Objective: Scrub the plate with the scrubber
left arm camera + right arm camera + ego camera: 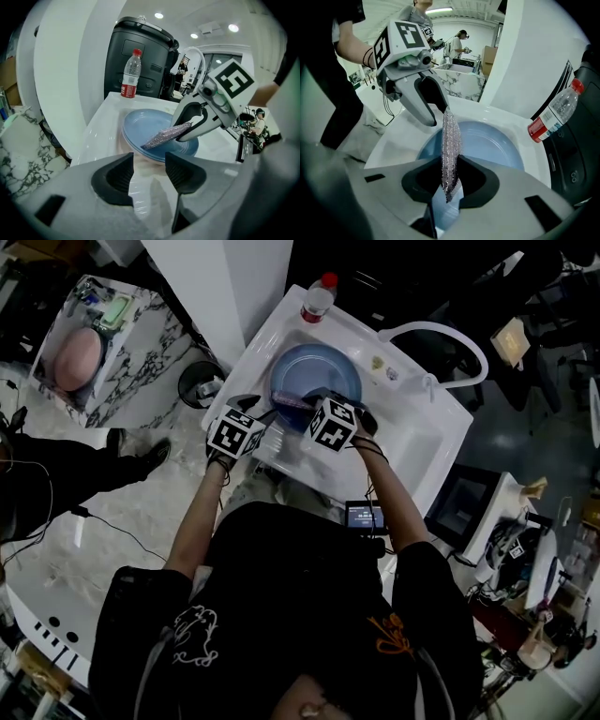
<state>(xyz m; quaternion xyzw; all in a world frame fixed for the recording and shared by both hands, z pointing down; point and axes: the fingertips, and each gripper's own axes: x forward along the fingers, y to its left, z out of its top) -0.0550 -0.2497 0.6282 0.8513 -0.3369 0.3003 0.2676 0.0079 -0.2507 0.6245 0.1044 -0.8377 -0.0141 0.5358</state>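
Head view, from the left: the left gripper [255,411] is held at the near edge of the white sink [412,442]. In the left gripper view its jaws are seen apart, with nothing between them. The blue plate [314,376] lies in the sink basin, just ahead of both grippers. The silvery mesh scrubber [451,140] is clamped between the jaws of the right gripper [450,176] and is held out over the plate's near side. Whether its tip touches the plate cannot be told.

The task is judged to be at or near its start: the scrubber is grasped and brought to the plate, no suds or soil are seen, and the scrubbing itself is left to do.

Black-and-white square markers are carried on both grippers' cubes. A red label is borne by the bottle [319,298] on the sink's far rim, but its print cannot be read.
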